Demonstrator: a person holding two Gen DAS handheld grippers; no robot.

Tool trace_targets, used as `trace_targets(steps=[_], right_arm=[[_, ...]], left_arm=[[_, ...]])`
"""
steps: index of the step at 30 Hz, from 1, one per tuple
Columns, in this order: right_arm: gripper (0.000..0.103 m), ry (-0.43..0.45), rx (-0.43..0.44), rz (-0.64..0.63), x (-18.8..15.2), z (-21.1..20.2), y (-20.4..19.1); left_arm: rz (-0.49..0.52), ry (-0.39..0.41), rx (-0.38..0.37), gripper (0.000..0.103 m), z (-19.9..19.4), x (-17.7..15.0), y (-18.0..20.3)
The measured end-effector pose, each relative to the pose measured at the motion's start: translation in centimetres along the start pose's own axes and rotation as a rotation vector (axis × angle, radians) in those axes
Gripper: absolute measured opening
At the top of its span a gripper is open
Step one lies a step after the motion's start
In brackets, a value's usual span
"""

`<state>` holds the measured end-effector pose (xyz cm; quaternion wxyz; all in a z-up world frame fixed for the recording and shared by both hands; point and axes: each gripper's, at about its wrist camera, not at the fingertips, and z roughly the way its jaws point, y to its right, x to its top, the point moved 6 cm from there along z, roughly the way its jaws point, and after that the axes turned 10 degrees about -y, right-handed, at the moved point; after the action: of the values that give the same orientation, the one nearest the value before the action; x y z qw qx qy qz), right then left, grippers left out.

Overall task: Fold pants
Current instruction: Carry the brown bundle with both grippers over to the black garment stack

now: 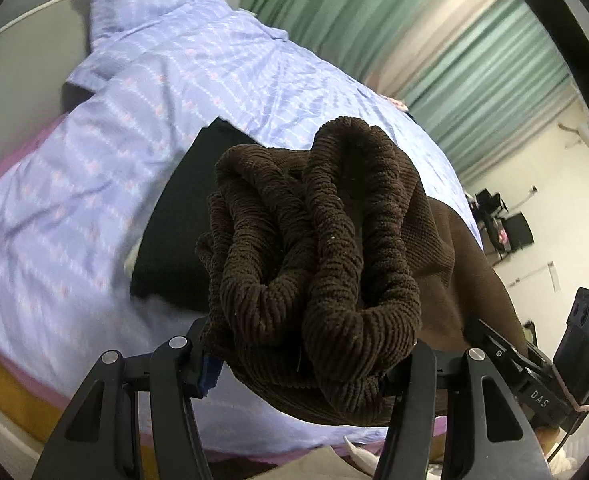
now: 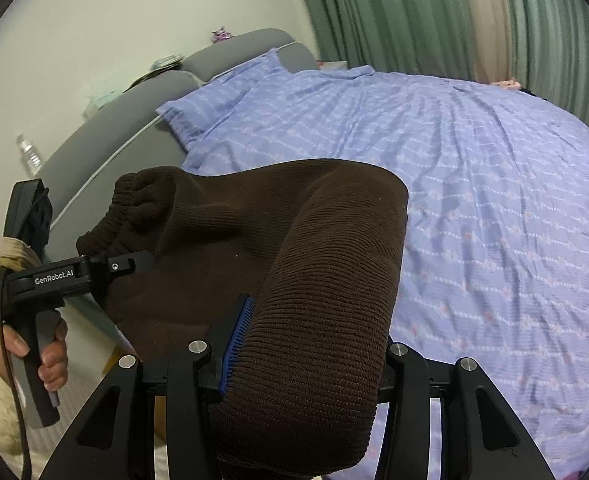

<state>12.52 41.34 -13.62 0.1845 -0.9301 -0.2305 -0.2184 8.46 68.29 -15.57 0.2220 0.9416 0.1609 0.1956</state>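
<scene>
1. The left gripper (image 1: 310,356) has its fingers clamped on the bunched elastic waistband of the brown pants (image 1: 318,240).
2. The right gripper (image 2: 306,364) pinches a thick fold of the same pants (image 2: 294,240), blue pad (image 2: 236,344) pressed against the knit.
3. The pants hang lifted between both grippers, above the near edge of the bed (image 2: 494,200).
4. A black garment (image 1: 174,232) lies on the bed's blue cover.
</scene>
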Motion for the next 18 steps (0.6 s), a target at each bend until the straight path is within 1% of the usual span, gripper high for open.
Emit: trace_targets(steps=[3, 5, 7, 10, 14, 18], right_arm=[[0.046, -0.004, -0.019, 0.037, 2.6, 2.6, -0.6], [0.046, -0.013, -0.033, 0.056, 4.1, 4.4, -0.2], [0.046, -0.028, -0.046, 0.068, 5.6, 6.2, 0.0], [0.046, -0.042, -0.076, 0.080, 7.8, 8.7, 0.5], [0.046, -0.069, -0.128, 0.061, 10.2, 12.1, 1.5], [0.046, -0.108, -0.152, 0.078, 11.1, 15.1, 2.7]], left_arm=[[0.033, -0.023, -0.011, 0.056, 1.3, 3.0, -1.2], [0.061, -0.034, -0.019, 0.056, 2.6, 5.2, -1.9], [0.077, -0.046, -0.043, 0.057, 4.3, 7.5, -2.8], [0.073, -0.067, -0.070, 0.057, 6.6, 10.1, -4.0], [0.066, -0.085, -0.082, 0.057, 10.1, 12.9, -5.5], [0.055, -0.135, -0.071, 0.058, 13.1, 14.1, -6.8]])
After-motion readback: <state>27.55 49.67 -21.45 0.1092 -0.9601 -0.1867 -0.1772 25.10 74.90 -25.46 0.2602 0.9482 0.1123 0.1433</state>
